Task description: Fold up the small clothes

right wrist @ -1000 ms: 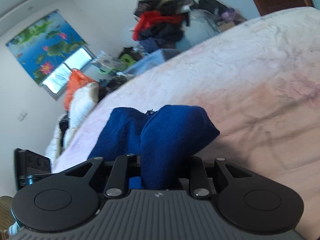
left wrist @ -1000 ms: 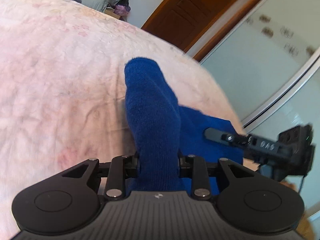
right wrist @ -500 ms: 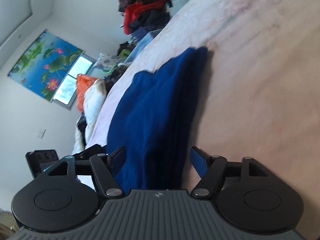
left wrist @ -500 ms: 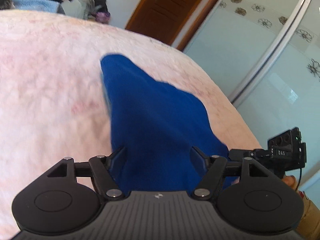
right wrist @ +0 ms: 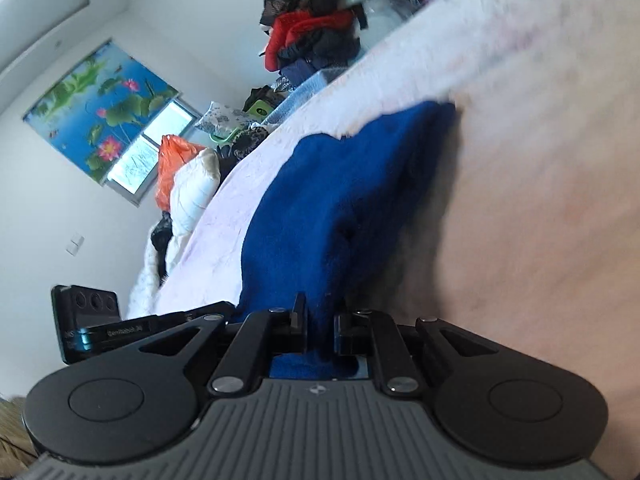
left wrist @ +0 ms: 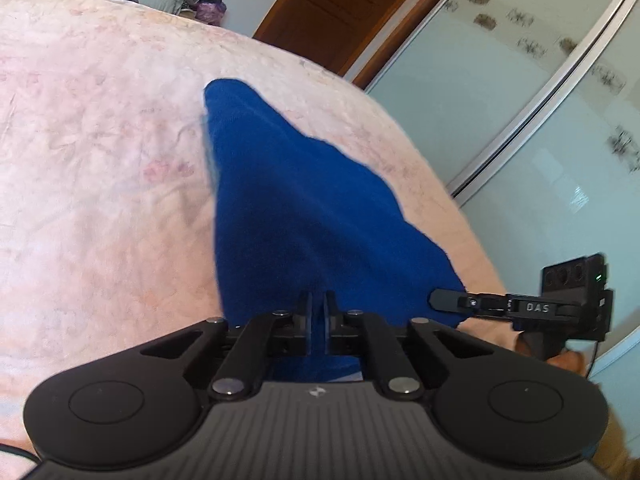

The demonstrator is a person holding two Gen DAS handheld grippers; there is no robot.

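tongs (left wrist: 319, 304) on blue garment (left wrist: 304, 216); window poster (right wrist: 100, 116) right-view only

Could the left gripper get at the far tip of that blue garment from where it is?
Probably yes: the blue garment lies flat on bare pink bedspread, nothing across it. But the left gripper is shut on its near edge.

the garment (left wrist: 312, 216) pinched between the left gripper's (left wrist: 319, 308) black fingers is a solid deep blue, with no print. under and around it the bedcover (left wrist: 100, 168) is pale pink with a faint, darker pink flower pattern. ahead and to the right of that gripper the door (left wrist: 340, 12) is warm brown wood, and the sliding panels (left wrist: 520, 100) are frosted pale green with small dark floral motifs. ahead of the right gripper (right wrist: 320, 320), also black, the window blind (right wrist: 100, 108) shows pink lotus flowers and green leaves on blue.
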